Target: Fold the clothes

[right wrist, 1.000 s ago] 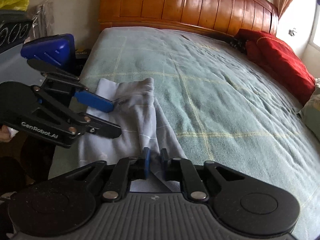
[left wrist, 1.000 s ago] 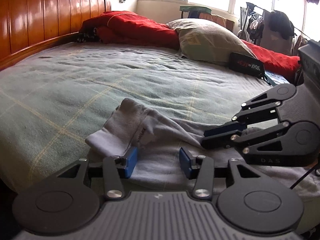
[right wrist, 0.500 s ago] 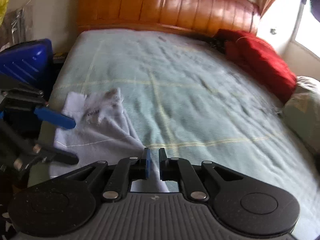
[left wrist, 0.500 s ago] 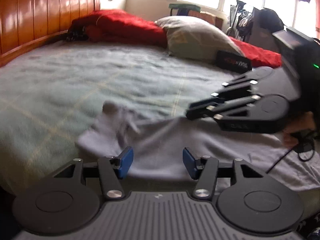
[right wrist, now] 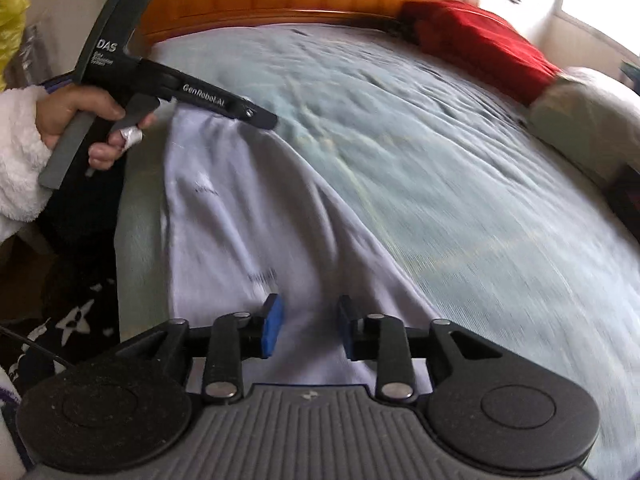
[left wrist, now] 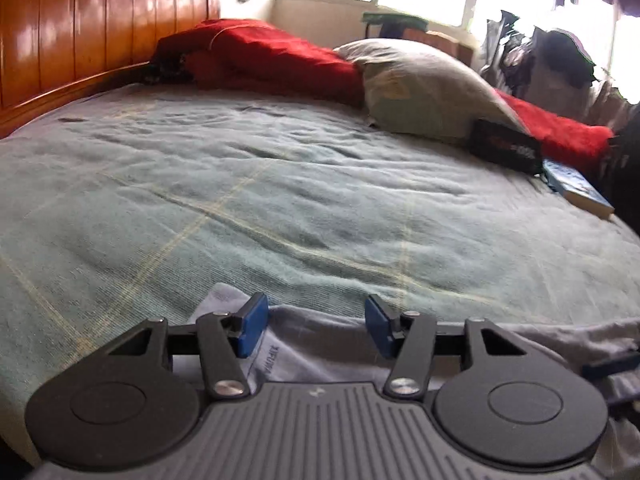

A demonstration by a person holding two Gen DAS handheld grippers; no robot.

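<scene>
Pale garment flat along bed edge. Right gripper opening, cloth beneath, unpinched. Left gripper open over garment.

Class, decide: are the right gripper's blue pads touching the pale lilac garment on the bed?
Apart. In the right wrist view the right gripper has its jaws opening, with bare cloth of the pale lilac garment showing between the pads, neither pressing it.

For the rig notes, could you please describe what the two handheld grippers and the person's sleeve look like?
Both grippers, left gripper and right gripper, have black linkage fingers with blue pads, silver rivets and a ribbed grey body flanked by round black discs. Seen side-on, the left one has a grey handle and white "DAS" and "GenRobot.AI" lettering. The sleeve is fluffy white fleece.
</scene>
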